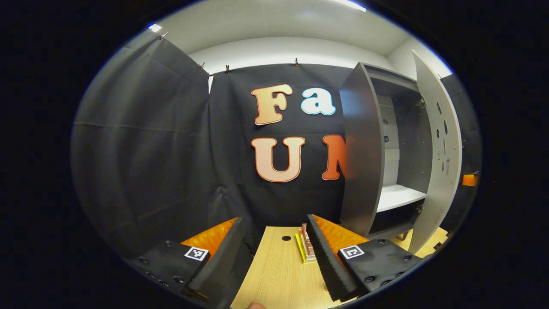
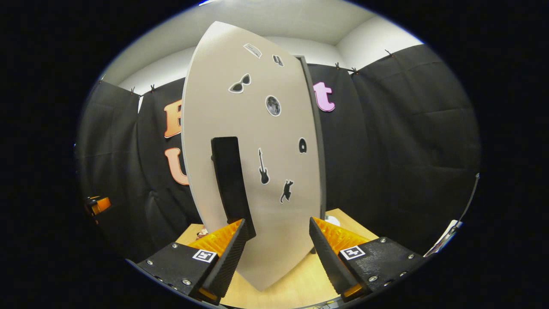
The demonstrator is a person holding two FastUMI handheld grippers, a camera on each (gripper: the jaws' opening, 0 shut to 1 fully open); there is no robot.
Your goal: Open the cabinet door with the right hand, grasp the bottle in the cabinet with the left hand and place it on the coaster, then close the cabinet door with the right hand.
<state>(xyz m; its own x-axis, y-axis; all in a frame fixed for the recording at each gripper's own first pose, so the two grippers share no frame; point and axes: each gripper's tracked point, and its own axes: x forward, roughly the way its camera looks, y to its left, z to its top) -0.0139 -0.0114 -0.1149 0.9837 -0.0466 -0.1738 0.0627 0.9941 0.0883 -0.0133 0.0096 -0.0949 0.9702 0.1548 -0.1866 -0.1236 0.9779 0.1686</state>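
Left gripper [image 1: 274, 240] spread wide, holding nothing, hanging above the wooden table [image 1: 274, 274] and aimed at the booth wall left of the cabinet [image 1: 377, 146]. Right gripper [image 2: 276, 240] likewise spread wide, gripping nothing, its fingers to either side of the lower edge of the cabinet door [image 2: 253, 171], close to the door's dark vertical handle [image 2: 231, 184]; contact not discernible. Cabinet standing with door swung open, white shelf [image 1: 399, 195] inside bare where visible, no bottle discernible there. Door upright, long axis vertical, stickers on its outer face. Small stack of coloured flat pieces [image 1: 305, 246] on the table left of the cabinet, partly behind a left gripper finger.
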